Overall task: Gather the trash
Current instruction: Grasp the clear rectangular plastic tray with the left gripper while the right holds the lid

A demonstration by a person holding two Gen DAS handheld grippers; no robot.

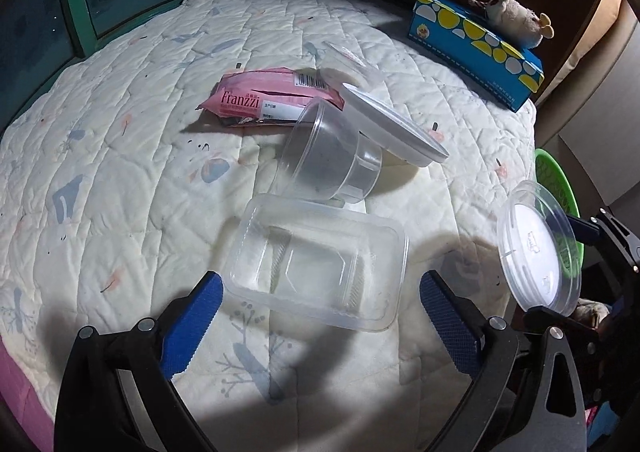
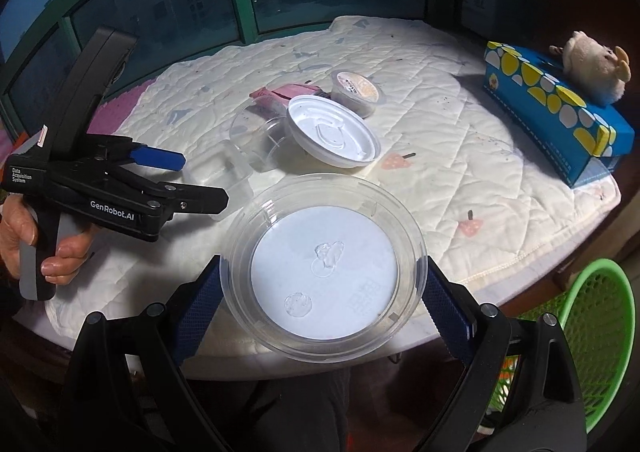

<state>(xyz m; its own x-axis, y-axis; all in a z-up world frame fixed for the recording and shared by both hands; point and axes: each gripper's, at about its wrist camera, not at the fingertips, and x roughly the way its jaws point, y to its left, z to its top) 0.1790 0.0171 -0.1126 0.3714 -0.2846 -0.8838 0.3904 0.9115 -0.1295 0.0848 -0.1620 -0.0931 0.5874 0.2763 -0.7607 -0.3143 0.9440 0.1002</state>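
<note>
Trash lies on the quilted desk: in the left wrist view a clear rectangular tray sits just ahead of the left hand-held gripper, whose jaws stand wide with nothing between them, beyond it a clear cup and pink Franzzi wrapper. In the right wrist view the right hand-held gripper clamps a round clear lid at the desk's near edge, a green basket to its right.
</note>
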